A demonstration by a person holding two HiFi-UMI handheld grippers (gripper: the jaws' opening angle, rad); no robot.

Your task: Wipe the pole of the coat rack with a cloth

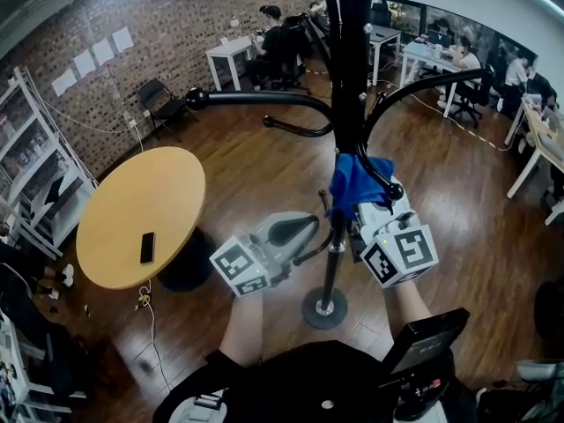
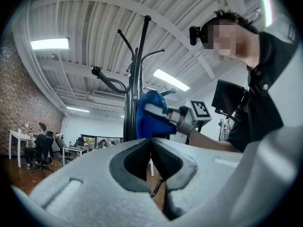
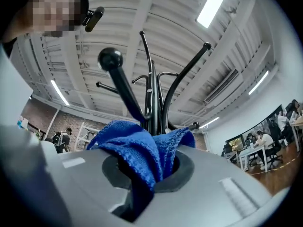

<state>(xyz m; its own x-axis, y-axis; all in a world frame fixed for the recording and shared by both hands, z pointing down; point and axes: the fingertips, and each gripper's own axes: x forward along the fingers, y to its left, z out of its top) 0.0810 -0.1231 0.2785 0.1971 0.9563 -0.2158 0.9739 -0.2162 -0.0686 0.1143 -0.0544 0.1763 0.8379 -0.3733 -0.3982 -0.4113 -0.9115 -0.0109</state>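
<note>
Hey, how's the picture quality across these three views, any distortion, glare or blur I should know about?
Head view: fisheye bends the brick wall; the coat rack pole is sharp. Left gripper view: ceiling light blows out white, black round vignette at the corners. Right gripper view: blue cloth crisp, weave visible.

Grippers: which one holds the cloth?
The right gripper, jaws shut on the blue cloth by the pole; the left gripper is shut and empty.
</note>
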